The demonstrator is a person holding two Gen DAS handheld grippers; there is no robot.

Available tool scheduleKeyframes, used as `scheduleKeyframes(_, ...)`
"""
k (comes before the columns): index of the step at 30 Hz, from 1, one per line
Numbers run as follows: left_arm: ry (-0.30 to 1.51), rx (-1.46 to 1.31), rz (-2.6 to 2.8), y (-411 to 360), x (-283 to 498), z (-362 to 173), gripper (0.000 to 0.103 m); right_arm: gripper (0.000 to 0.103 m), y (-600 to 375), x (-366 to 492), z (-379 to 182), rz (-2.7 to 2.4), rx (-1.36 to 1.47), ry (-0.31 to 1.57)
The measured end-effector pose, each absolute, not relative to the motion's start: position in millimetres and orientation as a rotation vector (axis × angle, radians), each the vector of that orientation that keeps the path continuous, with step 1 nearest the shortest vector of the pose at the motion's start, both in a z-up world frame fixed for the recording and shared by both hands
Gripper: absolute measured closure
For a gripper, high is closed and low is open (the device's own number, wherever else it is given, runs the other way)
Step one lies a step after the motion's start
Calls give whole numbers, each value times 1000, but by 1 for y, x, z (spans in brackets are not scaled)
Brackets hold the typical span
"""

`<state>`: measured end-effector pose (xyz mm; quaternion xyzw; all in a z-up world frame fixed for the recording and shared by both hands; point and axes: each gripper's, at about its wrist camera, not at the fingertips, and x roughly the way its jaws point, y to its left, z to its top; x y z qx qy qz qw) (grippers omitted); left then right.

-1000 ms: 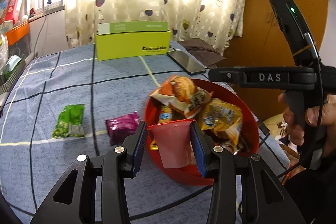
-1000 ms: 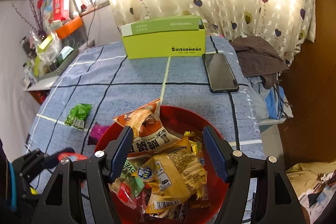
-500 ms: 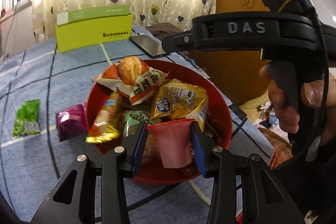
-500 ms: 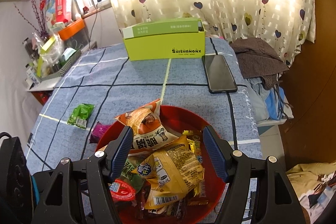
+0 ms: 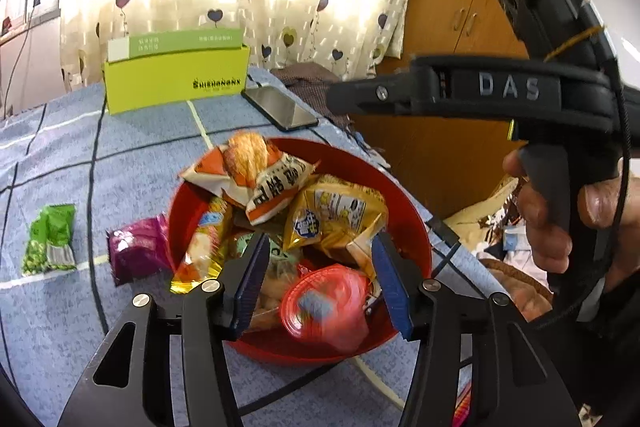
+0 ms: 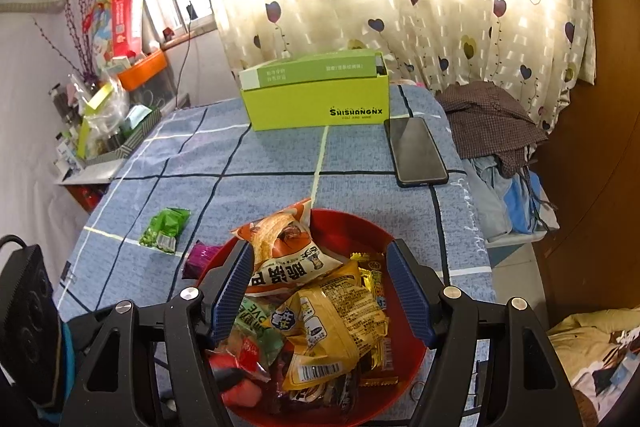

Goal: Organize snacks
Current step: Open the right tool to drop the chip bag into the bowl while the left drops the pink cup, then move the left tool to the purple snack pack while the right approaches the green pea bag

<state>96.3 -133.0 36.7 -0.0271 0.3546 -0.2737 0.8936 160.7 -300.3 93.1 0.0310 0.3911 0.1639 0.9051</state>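
Observation:
A red bowl (image 5: 404, 195) full of snack packets stands on the blue checked cloth; it also shows in the right wrist view (image 6: 352, 227). My left gripper (image 5: 320, 283) is open above the bowl's near side. A blurred red jelly cup (image 5: 326, 307) lies tipped in the bowl just below the jaws, free of them; it shows in the right wrist view too (image 6: 236, 383). My right gripper (image 6: 320, 295) is open and empty over the bowl. A purple packet (image 5: 136, 251) lies against the bowl's left side. A green packet (image 5: 50, 239) lies further left.
A lime-green box (image 6: 316, 99) stands at the far side of the table, a black phone (image 6: 416, 151) to its right. Clothes (image 6: 492, 119) are heaped off the right edge. A cluttered shelf (image 6: 108, 107) stands at the far left. The right gripper's body (image 5: 560, 95) crosses the left wrist view.
My left gripper has opened and let the red jelly cup drop into the bowl. Before that it carried the cup over the bowl. The right gripper has stayed open above the bowl.

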Motion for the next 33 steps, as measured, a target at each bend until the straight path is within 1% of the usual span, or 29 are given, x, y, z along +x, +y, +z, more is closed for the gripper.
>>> scheduleKeyframes(8,715,-79,-473,-98,93,43,48,34,-288,155,91,380,33,814)
scheduleKeyframes(24,759,-133,-283,-45,91,33,48,35,-238,138,85,508,-53,842)
scheduleKeyframes(26,760,-139,-270,-39,92,32,48,36,-234,137,85,514,-64,841)
scheduleKeyframes(31,770,-133,-248,-30,94,28,48,44,-224,133,85,529,-92,834)
scheduleKeyframes(33,775,-129,-244,-27,95,26,49,45,-220,131,85,536,-108,833)
